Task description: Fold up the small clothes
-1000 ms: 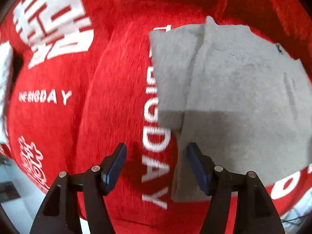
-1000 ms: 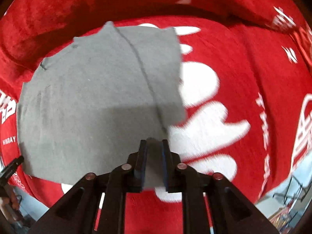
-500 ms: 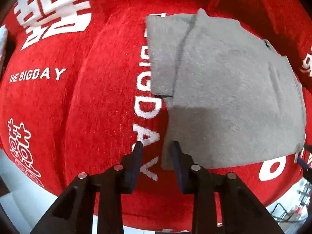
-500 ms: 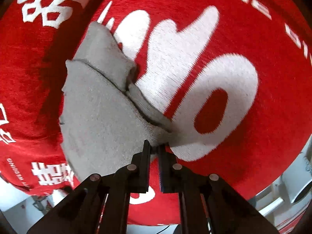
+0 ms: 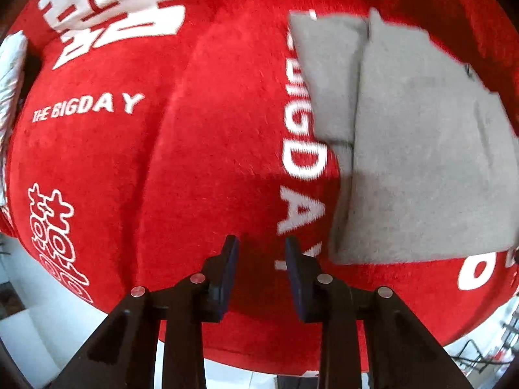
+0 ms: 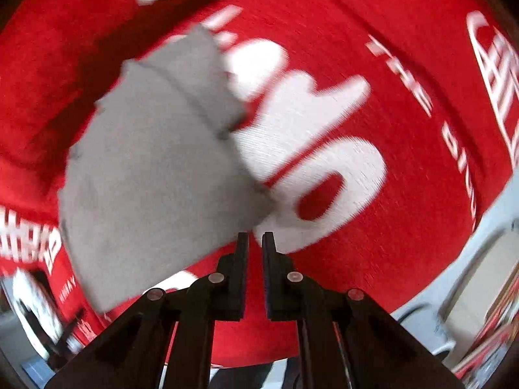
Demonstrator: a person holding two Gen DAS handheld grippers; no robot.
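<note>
Your left claw [image 5: 261,243] is part open and empty, your right claw [image 6: 255,238] nearly closed and empty; grab the grey garment [image 5: 421,162] squarely by its near corners before folding.

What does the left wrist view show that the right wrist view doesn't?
Left wrist only: the left gripper, jaws apart with nothing between them, the "THE BIGDAY" lettering, and a white cloth at the left edge. Right wrist only: the right gripper, nearly shut and empty, beside a large white printed figure. Both: the folded grey garment lying on the red printed cloth.
</note>
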